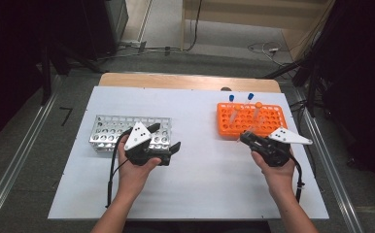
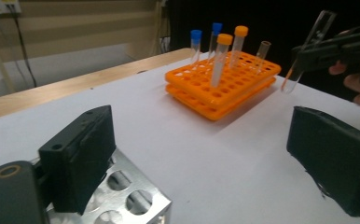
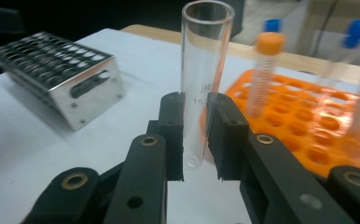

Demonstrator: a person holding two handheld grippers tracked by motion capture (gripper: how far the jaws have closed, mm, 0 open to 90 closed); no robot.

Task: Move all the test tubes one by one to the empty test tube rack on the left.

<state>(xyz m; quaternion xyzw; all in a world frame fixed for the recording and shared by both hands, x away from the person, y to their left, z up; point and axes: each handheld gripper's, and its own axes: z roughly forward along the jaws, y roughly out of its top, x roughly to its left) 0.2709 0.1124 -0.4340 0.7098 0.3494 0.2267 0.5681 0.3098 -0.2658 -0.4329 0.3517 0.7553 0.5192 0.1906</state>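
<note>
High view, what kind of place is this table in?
Probably a lab-style demo bench: an orange plastic test tube rack holding capped tubes, a perforated metal rack, and a clear glass test tube clamped in the right gripper.

My left gripper [image 1: 163,139] and right gripper [image 1: 251,140] are black, each topped by a white triangular plate with dark dots, trailing black cables; brass-ringed pivots; forearms unsleeved.
</note>
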